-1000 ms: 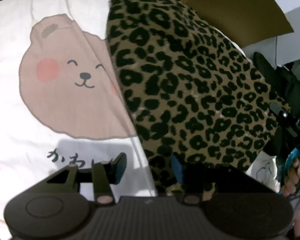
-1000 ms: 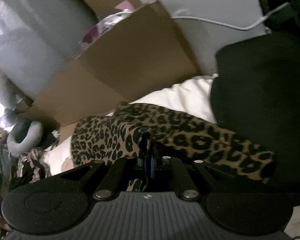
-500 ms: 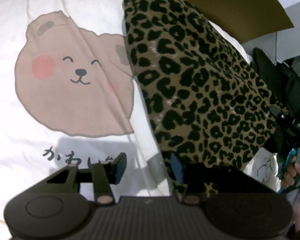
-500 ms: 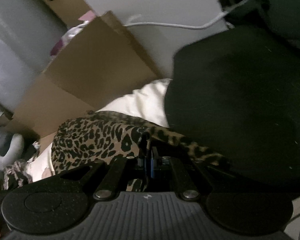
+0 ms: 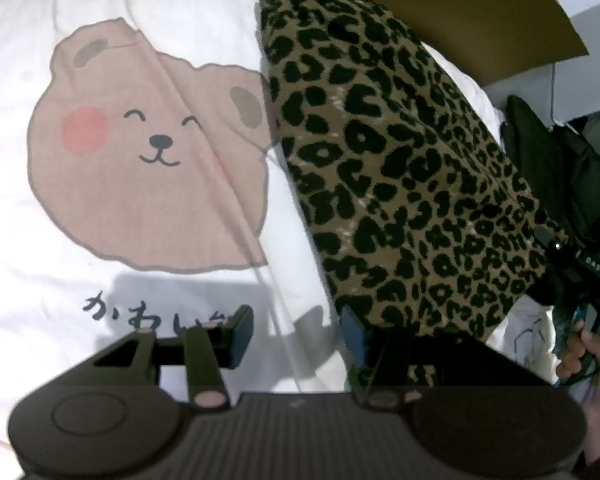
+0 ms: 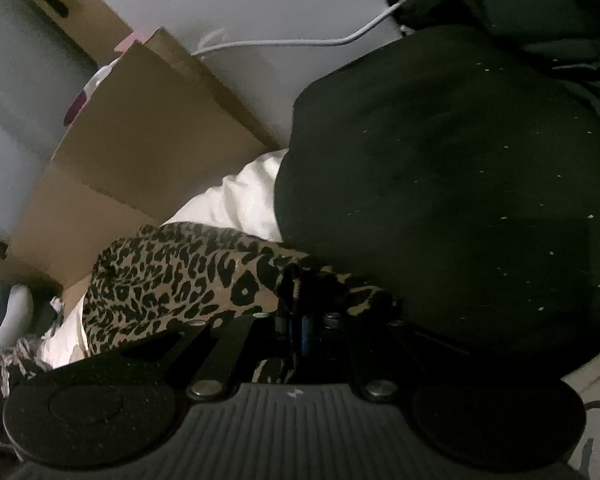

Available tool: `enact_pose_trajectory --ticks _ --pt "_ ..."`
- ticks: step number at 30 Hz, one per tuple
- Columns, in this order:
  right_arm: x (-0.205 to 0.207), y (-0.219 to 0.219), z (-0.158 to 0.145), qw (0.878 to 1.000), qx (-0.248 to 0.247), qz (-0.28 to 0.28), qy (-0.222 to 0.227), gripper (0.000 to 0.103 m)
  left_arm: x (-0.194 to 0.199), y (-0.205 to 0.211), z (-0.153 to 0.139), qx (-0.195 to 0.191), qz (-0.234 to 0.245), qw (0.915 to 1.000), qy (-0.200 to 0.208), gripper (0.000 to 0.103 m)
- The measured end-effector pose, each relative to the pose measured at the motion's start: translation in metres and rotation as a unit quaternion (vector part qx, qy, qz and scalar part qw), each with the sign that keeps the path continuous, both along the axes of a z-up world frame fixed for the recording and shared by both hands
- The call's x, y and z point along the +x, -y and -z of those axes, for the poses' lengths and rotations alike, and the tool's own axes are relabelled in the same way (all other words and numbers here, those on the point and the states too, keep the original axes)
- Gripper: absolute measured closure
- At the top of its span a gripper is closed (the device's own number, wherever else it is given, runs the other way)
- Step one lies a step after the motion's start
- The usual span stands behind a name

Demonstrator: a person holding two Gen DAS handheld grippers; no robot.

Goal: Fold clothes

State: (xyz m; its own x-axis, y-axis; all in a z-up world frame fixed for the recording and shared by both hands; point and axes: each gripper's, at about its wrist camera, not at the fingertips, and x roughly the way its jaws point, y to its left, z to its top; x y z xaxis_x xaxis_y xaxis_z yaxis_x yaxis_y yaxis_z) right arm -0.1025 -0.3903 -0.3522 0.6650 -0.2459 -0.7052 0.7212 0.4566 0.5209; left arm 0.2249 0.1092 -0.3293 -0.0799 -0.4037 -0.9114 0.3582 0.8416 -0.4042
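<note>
Landmark: leopard-print garment [image 5: 400, 184]. Soft napped fabric, tan ground with black rosette spots, lying as a long folded band with rounded edges.

Beneath it and to its left lay a white sheet [image 5: 112, 280], smooth, creased diagonally, printed with a dusty-pink bear face [image 5: 148, 160] with red cheek and small black smile, and dark script below the bear. Behind the garment's far end stood a flat brown cardboard panel [image 5: 480, 20], matte and stiff. To its right sat a black fabric mass [image 6: 460, 200], dull and flecked with pale lint, overlapping the garment's edge. A thin white cable [image 6: 300, 42] ran along the grey wall above that mass.

Left claw [image 5: 296, 328]: fingers spread about half way. The right finger [image 5: 354, 332] touched the garment's near edge, with cloth draped over its outer side; the left finger [image 5: 242, 328] stood over bare sheet. Nothing pinched between them.

Right claw [image 6: 300, 312]: fingers pressed together, pinching a fold of the garment's near corner; the cloth bunched over the tips. A hand [image 5: 592, 356] showed at the garment's right.
</note>
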Motion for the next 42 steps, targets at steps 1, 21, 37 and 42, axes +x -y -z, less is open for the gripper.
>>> enact_pose_trajectory --ticks 1,21,37,42 --pt "-0.001 0.001 0.0 1.0 0.001 0.002 -0.001 0.101 0.0 -0.002 0.0 0.0 0.0 1.0 0.0 0.052" --pt "-0.006 -0.003 -0.01 0.997 -0.044 -0.01 -0.058 0.101 0.004 -0.036 -0.01 0.002 -0.004 1.0 0.004 0.052" --pt "-0.002 -0.006 -0.015 0.993 -0.066 0.007 -0.096 0.091 0.021 0.0 -0.002 0.002 -0.014 0.9996 0.023 0.052" --pt "-0.001 -0.009 -0.037 0.989 -0.12 -0.006 -0.082 0.057 0.037 0.009 -0.019 -0.008 -0.014 0.9987 0.047 0.052"
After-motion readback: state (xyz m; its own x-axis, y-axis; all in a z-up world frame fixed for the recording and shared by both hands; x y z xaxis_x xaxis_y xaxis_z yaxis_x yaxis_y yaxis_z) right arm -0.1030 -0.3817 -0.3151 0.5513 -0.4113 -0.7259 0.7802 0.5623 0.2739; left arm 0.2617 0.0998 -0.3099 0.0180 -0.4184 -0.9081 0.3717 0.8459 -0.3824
